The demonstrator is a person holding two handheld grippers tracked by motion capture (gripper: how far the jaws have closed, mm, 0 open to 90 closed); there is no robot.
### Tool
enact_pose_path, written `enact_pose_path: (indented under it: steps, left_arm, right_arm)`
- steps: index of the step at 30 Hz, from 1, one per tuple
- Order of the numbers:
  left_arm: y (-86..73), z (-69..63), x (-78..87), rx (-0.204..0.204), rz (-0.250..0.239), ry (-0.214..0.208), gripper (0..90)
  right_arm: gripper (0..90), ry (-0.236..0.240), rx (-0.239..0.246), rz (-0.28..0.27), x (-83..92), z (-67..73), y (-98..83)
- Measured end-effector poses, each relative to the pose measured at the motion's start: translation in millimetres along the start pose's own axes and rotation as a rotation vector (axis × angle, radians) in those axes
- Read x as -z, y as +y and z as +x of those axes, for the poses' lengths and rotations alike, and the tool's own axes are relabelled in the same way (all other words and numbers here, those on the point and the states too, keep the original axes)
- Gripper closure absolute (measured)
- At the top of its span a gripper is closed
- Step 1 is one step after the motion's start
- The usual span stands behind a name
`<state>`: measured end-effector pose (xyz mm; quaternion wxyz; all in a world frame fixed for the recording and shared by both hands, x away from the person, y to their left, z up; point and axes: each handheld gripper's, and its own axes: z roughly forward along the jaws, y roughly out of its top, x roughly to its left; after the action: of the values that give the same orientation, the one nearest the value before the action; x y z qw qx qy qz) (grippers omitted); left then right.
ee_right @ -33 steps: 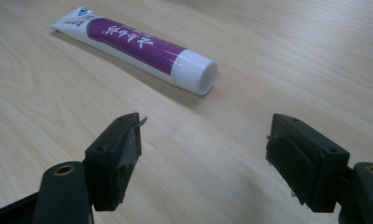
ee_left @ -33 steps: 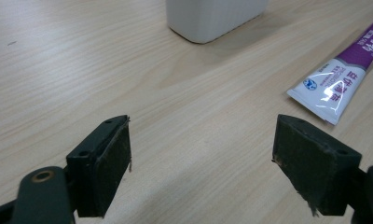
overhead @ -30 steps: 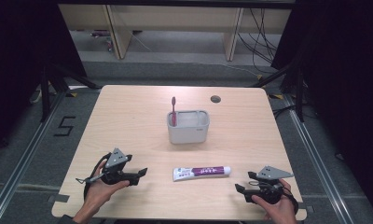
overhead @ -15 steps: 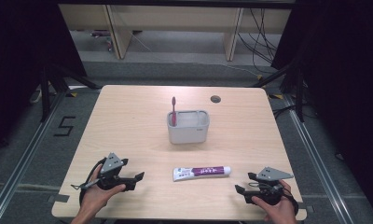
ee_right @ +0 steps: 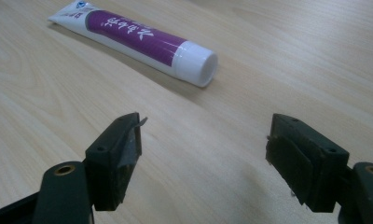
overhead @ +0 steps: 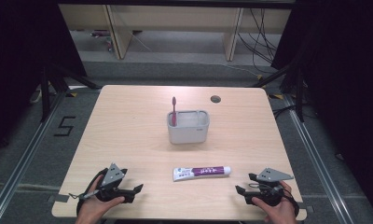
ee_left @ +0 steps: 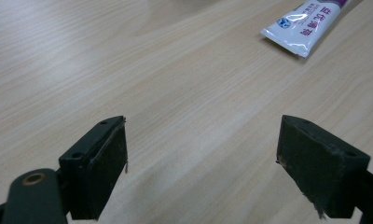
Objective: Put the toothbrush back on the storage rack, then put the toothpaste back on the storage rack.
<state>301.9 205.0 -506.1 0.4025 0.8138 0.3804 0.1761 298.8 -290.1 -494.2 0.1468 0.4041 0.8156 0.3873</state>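
My worktop is pale wood; on it a grey holder stands mid-board, and a tube lies flat nearer me.

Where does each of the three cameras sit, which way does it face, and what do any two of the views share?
High view: fixed above the near table edge, looking forward and down on the table, the grey holder with its toothbrush, and the toothpaste tube; both hands, left tool and right tool show.
Left gripper view: rides the left tool, looking low across the tabletop at the tube's crimped end; its two open jaws show.
Right gripper view: rides the right tool, facing the tube's white cap; its open jaws show.
Shared: all three see the tube.
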Motion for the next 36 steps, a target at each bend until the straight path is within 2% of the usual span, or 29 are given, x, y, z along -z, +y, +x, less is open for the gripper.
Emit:
enact_pose_path:
  steps: [2,5,6,8,10,11,13,14,16,17,18,22,23,25,26,27,29,30,34,36]
  left_arm:
    - [-3.0,-0.9,1.0,-0.010,-0.002,-0.006,15.7]
    - [-4.2,-3.2,0.1,-0.010,0.021,-0.006,15.7]
    - [-4.4,-2.9,-0.9,-0.027,0.031,-0.010,15.7]
    - [-4.7,-4.4,-2.6,-0.016,0.024,-0.007,15.7]
    - [-4.3,-4.1,-3.8,-0.018,0.019,-0.012,15.7]
    - [-3.8,-3.9,-4.0,-0.017,0.019,-0.005,15.7]
    - [-2.5,-3.7,-3.0,-0.015,0.017,-0.004,15.7]
    - [-2.6,-3.7,-3.2,-0.013,0.012,-0.003,15.7]
    - [-4.2,-3.2,-3.1,-0.010,0.009,-0.008,15.7]
    - [-4.3,-3.0,-2.7,-0.012,0.010,-0.009,15.7]
    - [-4.2,-2.6,-2.0,-0.020,0.012,-0.007,15.7]
    - [-4.2,-3.7,-3.0,-0.014,0.014,-0.011,15.7]
    - [-4.5,-3.0,-2.7,-0.022,0.022,-0.006,15.7]
    - [-4.3,-1.8,-2.2,-0.028,0.029,0.001,15.7]
    - [-4.2,-2.8,-3.0,-0.012,0.007,-0.007,15.7]
    - [-3.8,-1.2,-1.8,-0.026,0.020,0.003,15.7]
    - [-4.0,-0.6,-1.1,-0.005,0.004,-0.001,15.7]
    - [-3.9,0.8,-0.1,-0.012,0.007,0.006,15.7]
    - [-4.3,-0.1,-0.6,-0.005,0.010,0.002,15.7]
    - [-3.9,-0.3,-0.7,-0.019,0.017,0.002,15.7]
  right_arm:
    - [27.0,0.002,0.001,-0.003,-0.9,-0.1,0.2]
    - [27.0,-0.001,-0.035,0.013,-0.4,3.7,1.3]
    - [26.9,-0.004,0.017,-0.001,-1.5,0.5,2.0]
    - [27.0,0.018,-0.012,0.009,-2.2,3.6,2.9]
    - [27.0,0.018,0.031,-0.007,-3.5,1.3,4.2]
    - [27.0,0.035,0.017,-0.004,-3.3,2.2,5.0]
    - [27.0,0.041,0.034,-0.010,-3.9,1.2,7.0]
    - [26.9,0.058,0.015,0.006,-4.0,1.6,8.5]
    - [26.9,0.054,0.025,0.007,-4.4,2.5,12.8]
    - [26.9,0.046,0.065,-0.008,-5.3,0.8,16.1]
    - [26.9,0.060,0.051,0.006,-5.1,2.7,18.4]
    - [27.0,0.073,0.113,0.016,-8.3,5.4,32.2]
    - [27.2,0.077,0.115,0.029,-9.9,7.4,36.3]
    - [29.9,0.088,0.157,0.043,-13.3,7.9,43.5]
    - [30.5,0.086,0.166,0.048,-14.4,8.6,46.1]
    - [30.5,0.090,0.197,0.055,-17.2,9.4,50.6]
    - [31.9,0.094,0.218,0.074,-19.9,12.3,57.9]
    - [32.4,0.096,0.218,0.076,-22.1,15.0,59.5]
    - [34.2,0.113,0.299,0.136,-32.3,22.1,73.8]
    - [35.6,0.128,0.344,0.159,-38.1,24.6,79.1]
